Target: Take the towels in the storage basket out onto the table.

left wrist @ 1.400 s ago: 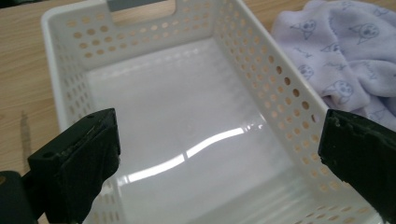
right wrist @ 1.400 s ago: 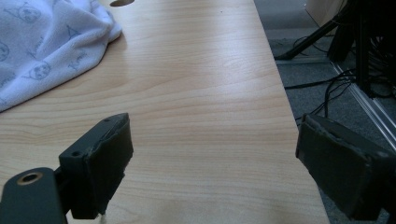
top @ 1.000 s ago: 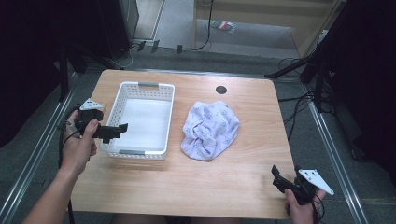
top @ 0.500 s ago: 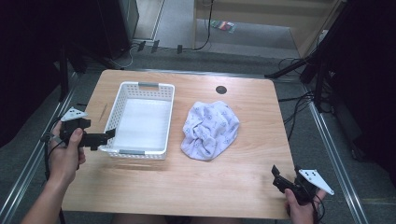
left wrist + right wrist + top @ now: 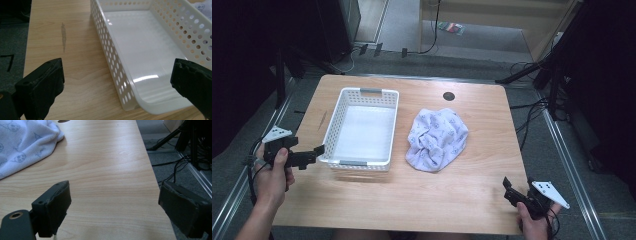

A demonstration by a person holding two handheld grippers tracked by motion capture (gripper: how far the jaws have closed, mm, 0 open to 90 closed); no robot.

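Note:
A white perforated basket (image 5: 333, 125) stands empty on the left half of the wooden table (image 5: 492, 150). Right of it lies a crumpled pale blue printed cloth (image 5: 437, 137). My left gripper (image 5: 314, 152) is held just off the basket's near left corner, open. In the left gripper view the jaws of this gripper (image 5: 117, 75) stand wide apart, one either side of the basket's corner wall (image 5: 112, 57), with nothing between them. My right gripper (image 5: 508, 187) hovers open at the table's near right corner. The right gripper (image 5: 117, 200) points along bare wood, with the cloth (image 5: 22, 142) far off to its left.
A round cable hole (image 5: 449, 96) sits near the table's far edge. A dark streak (image 5: 63, 35) marks the wood left of the basket. Metal rails, black stands and cables (image 5: 532, 120) surround the table on the grey floor.
My left gripper has drawn back toward the near edge and a little left, from beside the basket's left wall to its near corner. The right gripper has stayed put.

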